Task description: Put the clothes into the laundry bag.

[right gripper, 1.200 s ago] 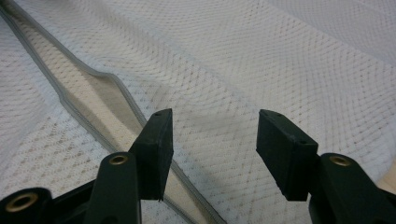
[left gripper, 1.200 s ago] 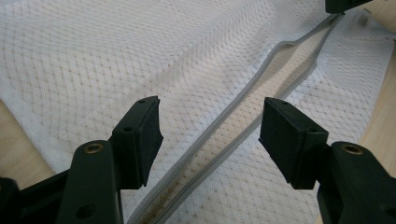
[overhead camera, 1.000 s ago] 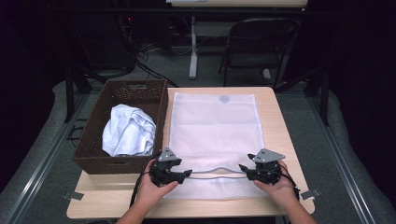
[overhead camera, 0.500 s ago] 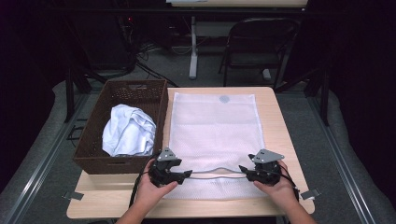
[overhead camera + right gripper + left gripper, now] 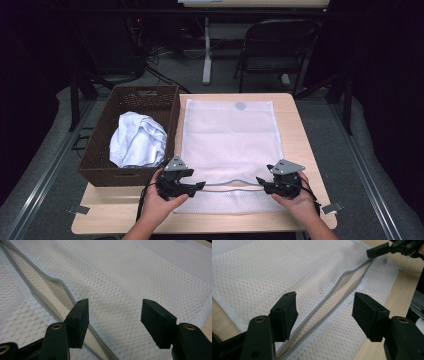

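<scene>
A white mesh laundry bag (image 5: 227, 135) lies flat on the wooden table (image 5: 306, 150), its grey zip edge (image 5: 232, 183) near the front. The zip gapes a little (image 5: 342, 290), showing table wood through the slit (image 5: 53, 293). My left gripper (image 5: 201, 185) sits at the zip's left end, jaws open (image 5: 324, 307) and straddling the grey edge. My right gripper (image 5: 259, 181) sits at the zip's right end, open (image 5: 113, 315) over the mesh beside the slit. In the left gripper view the right gripper (image 5: 384, 248) shows far off, with its tip at the zip.
A dark brown wicker basket (image 5: 125, 176) stands on the table's left side, holding a crumpled white cloth (image 5: 137, 140). A folding chair (image 5: 275, 45) and a table leg (image 5: 206, 50) stand beyond the far edge. Bare wood runs along the front and right of the bag.
</scene>
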Demonstrator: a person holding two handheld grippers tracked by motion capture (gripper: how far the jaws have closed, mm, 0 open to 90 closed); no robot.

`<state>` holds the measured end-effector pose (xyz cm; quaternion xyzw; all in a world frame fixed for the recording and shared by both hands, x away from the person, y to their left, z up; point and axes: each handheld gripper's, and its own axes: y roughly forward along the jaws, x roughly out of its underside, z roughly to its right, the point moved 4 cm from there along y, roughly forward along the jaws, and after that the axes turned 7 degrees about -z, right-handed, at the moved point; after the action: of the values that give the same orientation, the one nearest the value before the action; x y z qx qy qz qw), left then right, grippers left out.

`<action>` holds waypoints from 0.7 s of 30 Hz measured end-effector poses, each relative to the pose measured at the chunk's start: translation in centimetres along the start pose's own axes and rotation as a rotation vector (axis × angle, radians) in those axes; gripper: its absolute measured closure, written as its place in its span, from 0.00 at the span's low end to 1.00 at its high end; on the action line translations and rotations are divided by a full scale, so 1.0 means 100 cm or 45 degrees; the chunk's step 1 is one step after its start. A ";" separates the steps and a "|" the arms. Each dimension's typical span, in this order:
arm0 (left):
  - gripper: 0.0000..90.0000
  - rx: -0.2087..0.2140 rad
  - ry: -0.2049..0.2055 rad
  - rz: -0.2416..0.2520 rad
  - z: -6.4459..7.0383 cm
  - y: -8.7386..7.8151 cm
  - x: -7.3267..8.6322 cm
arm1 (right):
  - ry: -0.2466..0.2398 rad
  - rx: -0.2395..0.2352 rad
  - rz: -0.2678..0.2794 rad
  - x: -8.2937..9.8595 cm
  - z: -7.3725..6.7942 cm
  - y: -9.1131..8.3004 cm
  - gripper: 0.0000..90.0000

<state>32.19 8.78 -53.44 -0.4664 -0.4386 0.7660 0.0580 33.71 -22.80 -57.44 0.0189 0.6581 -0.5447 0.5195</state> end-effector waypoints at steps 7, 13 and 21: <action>0.39 -0.012 -0.029 0.055 -0.004 -0.030 -0.011 | 0.010 -0.019 -0.008 0.000 -0.001 0.000 0.42; 0.35 -0.107 -0.063 0.084 -0.019 -0.057 -0.024 | 0.040 -0.022 -0.014 0.000 0.000 0.000 0.40; 0.28 -0.184 -0.150 0.027 -0.050 -0.070 -0.029 | 0.028 -0.022 -0.020 0.000 -0.001 0.000 0.39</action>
<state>35.38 14.67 -47.31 -0.4282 -0.4905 0.7590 -0.0097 33.70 -22.71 -57.45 0.0153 0.6686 -0.5428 0.5079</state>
